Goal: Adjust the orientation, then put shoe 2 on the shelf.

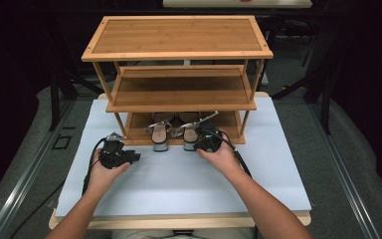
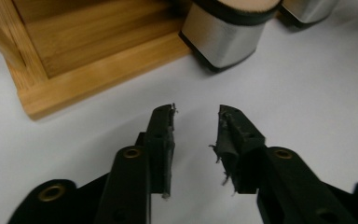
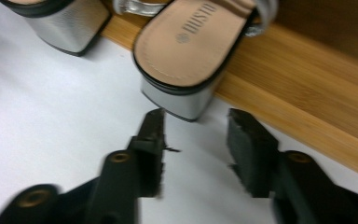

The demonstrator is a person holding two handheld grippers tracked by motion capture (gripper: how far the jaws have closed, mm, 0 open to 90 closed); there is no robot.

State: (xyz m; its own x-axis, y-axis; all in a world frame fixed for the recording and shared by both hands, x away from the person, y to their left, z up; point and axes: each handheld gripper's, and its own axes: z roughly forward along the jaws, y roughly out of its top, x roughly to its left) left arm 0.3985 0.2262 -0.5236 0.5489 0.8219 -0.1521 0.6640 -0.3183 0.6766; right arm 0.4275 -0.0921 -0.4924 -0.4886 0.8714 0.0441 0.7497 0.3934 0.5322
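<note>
The left gripper [image 2: 196, 116] was seen with its jaws apart and nothing between them, only bare white table cover [image 1: 179, 184] under the tips. The right gripper [image 3: 196, 121] was likewise seen parted and holding nothing, its tips just short of the silver block heel of the right sandal [image 3: 186, 51]. On that sandal's tan insole the word "DUSTO" could be read in grey capitals. The left sandal [image 1: 160, 134] was found beside it, silver-heeled as well; no writing could be made out on it. Both toes were set on the lowest board of the 3-tier bamboo rack [image 1: 179, 40], while the 2 heels hung past its front edge over the cover. In the high view, the left gripper was held clear of the rack's front left corner. Open cover was left between the hands and toward the table's near edge.
</note>
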